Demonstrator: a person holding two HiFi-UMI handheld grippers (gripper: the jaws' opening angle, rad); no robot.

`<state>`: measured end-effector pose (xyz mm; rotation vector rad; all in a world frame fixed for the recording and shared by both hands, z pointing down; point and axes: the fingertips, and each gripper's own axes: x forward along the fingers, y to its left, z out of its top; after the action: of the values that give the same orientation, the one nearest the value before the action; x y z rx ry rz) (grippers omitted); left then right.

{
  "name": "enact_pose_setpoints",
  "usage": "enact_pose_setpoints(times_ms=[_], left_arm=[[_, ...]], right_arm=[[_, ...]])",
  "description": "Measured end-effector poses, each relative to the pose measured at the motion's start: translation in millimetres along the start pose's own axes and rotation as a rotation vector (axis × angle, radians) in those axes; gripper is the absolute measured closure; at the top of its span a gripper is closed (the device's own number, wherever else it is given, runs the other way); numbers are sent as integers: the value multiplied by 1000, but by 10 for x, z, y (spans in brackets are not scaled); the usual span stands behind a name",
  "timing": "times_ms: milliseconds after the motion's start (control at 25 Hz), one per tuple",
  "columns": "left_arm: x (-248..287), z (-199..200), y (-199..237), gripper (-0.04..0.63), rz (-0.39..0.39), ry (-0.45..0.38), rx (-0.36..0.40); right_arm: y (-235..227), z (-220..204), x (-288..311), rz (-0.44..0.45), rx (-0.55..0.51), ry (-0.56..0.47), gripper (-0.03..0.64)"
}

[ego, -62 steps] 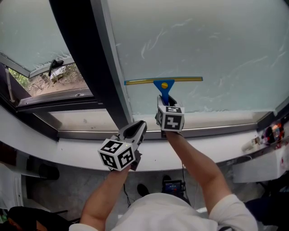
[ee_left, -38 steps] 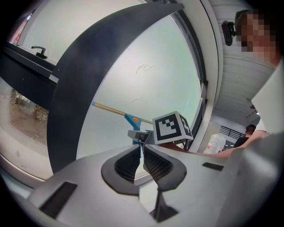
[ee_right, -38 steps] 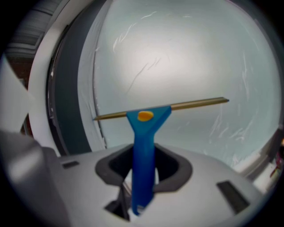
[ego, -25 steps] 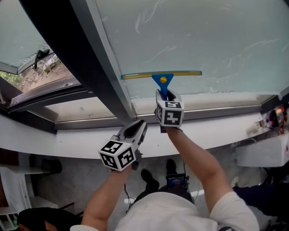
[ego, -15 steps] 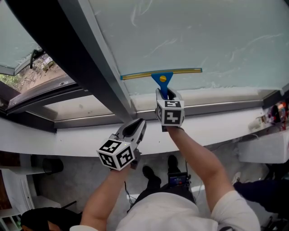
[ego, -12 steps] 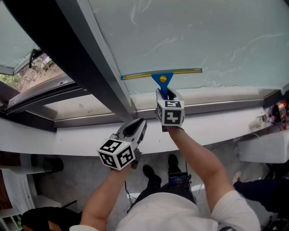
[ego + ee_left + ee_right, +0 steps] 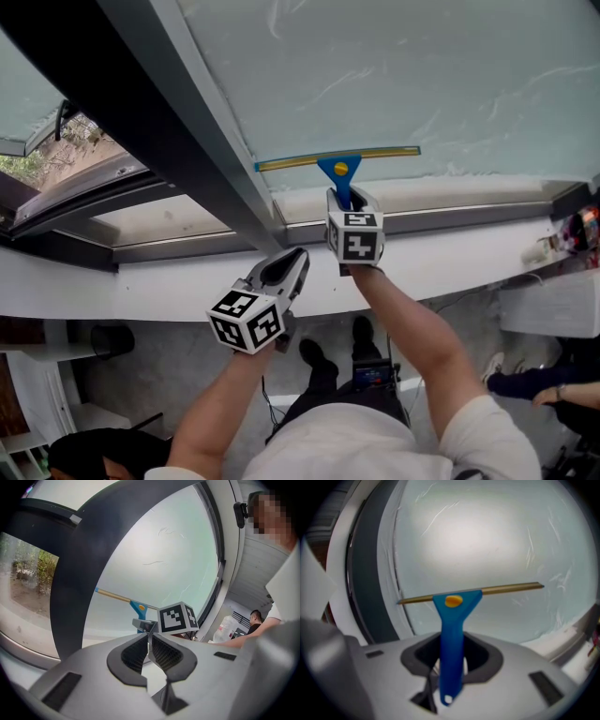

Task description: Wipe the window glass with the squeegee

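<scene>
The squeegee (image 7: 339,169) has a blue handle and a long brass-coloured blade. Its blade lies level against the frosted, streaked window glass (image 7: 422,75), a little above the pane's bottom edge. My right gripper (image 7: 347,202) is shut on the blue handle (image 7: 451,639), with the blade (image 7: 487,591) spread across the pane beyond it. My left gripper (image 7: 292,255) hangs lower and to the left, below the window frame. Its jaws are shut with nothing in them (image 7: 149,639), and from there the squeegee (image 7: 137,607) shows just ahead.
A thick dark mullion (image 7: 178,122) runs diagonally left of the pane, with an open side window (image 7: 66,141) beyond it. A white sill (image 7: 441,262) runs under the glass. Devices sit at the sill's right end (image 7: 586,230). Another person (image 7: 255,618) stands to the right.
The right gripper has drawn the squeegee down the glass, so the blade now sits closer to the pane's bottom edge. The left gripper stays shut and has sunk slightly.
</scene>
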<state>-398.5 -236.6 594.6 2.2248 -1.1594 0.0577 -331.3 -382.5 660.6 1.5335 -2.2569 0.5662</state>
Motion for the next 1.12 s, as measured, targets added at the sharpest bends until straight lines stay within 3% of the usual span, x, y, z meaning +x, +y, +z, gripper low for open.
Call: enact_pose_setpoints(times_ms=[600,1120], left_arm=[[54,-243,122,543,3,36,-27],[67,-460,273,542,16,71,-42]], right_arm=[[-56,-479,227,-24,-20,61,474],[-100,-864,466,-29,22,107,474]])
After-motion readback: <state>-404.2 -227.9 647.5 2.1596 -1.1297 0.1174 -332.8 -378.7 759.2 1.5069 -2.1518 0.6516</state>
